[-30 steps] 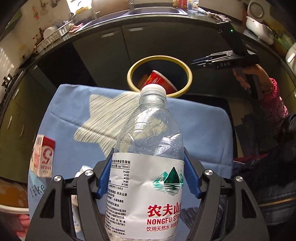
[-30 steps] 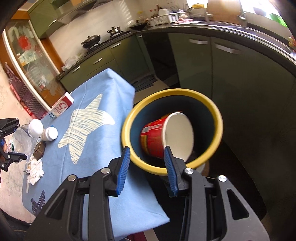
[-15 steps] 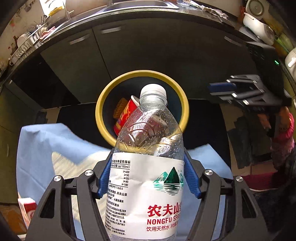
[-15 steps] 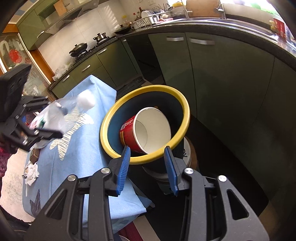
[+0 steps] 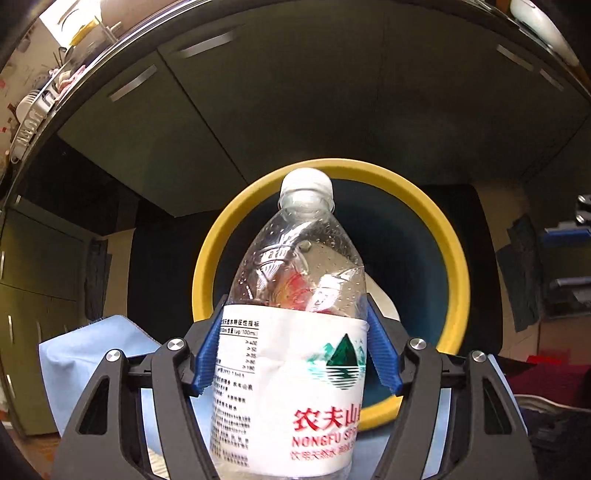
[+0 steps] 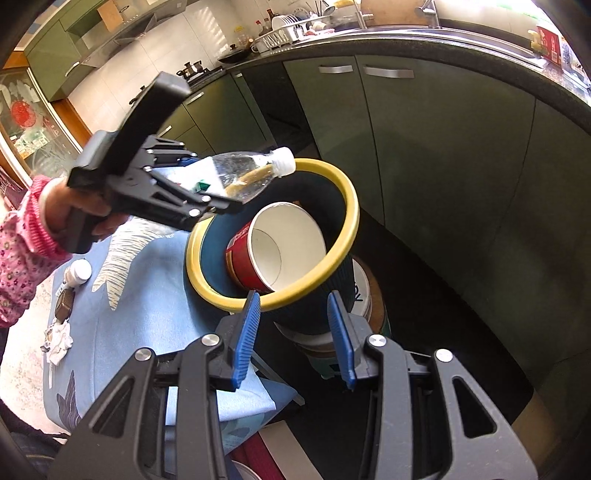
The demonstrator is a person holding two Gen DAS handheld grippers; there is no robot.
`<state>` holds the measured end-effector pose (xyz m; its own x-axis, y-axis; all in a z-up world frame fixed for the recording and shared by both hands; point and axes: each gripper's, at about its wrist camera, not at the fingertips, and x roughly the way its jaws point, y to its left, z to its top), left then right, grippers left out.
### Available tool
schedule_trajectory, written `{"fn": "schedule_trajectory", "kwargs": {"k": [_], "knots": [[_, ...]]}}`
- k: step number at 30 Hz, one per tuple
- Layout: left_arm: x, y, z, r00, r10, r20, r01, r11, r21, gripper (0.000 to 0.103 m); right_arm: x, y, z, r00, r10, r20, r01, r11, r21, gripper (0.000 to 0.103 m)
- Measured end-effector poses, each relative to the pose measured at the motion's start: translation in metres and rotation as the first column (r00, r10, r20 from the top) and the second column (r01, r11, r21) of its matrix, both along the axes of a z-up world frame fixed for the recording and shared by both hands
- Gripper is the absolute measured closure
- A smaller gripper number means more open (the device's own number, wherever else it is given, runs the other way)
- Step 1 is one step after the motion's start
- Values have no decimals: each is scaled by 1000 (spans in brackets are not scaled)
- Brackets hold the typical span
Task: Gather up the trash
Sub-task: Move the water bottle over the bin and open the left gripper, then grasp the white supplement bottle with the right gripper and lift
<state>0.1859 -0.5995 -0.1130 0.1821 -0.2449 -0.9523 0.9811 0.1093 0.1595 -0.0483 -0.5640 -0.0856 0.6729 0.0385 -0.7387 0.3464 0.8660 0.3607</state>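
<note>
My left gripper [image 5: 291, 360] jaws squeeze the water bottle [image 5: 295, 325] over the yellow-rimmed bin [image 6: 275, 236], while my right gripper [image 6: 293, 334] jaws sit open, holding nothing.

Both views were fisheye, with black vignetting in the corners and straight lines bowed hard toward the rim: the counter edge [image 5: 122, 55] arched across the top of the left view and swept from 12 to 3 o'clock in the right. Daylight entered from 11 o'clock in the left view, where a window patch [image 5: 70, 22] was blown out to white. The cabinets [image 5: 332, 103] below sat dim and murky, slightly soft. The bottle [image 5: 291, 332] was sharp, its label glaring white, droplets catching highlights. In the right view the tiled wall [image 6: 177, 44] was bright, the bin [image 6: 343, 229] crisp, and the floor at 4 o'clock sank into shadow.
</note>
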Motion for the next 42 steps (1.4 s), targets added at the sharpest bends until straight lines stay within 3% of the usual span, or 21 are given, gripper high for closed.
{"fn": "schedule_trajectory", "kwargs": {"k": [3, 14, 18, 24, 27, 33, 38, 42], "knots": [[4, 6, 2, 1000, 16, 4, -16, 1000, -25, 23, -2, 1, -1, 1000, 2, 1, -2, 1000, 4, 67], [-21, 88, 59, 999, 42, 10, -39, 986, -160, 19, 8, 17, 3, 998, 51, 21, -51, 999, 7, 67], [-38, 136, 89, 996, 85, -2, -83, 968, -235, 18, 12, 25, 8, 997, 71, 31, -71, 997, 2, 67], [-75, 226, 127, 981, 189, -34, -188, 914, -359, 10, 21, 40, 16, 994, 107, 35, -107, 994, -17, 67], [-87, 272, 137, 962, 271, -40, -263, 877, -402, 9, 28, 51, 22, 990, 140, 32, -139, 990, -31, 67], [-110, 376, 135, 896, 434, -94, -423, 770, -478, 6, 59, 90, 34, 966, 256, 26, -254, 965, -64, 67], [-127, 457, 119, 798, 598, -71, -546, 667, -507, 5, 104, 142, 46, 918, 396, 8, -394, 914, -93, 67], [-135, 515, 107, 714, 691, -111, -634, 572, -521, 5, 146, 206, 56, 836, 548, -5, -544, 830, -124, 67]]}}
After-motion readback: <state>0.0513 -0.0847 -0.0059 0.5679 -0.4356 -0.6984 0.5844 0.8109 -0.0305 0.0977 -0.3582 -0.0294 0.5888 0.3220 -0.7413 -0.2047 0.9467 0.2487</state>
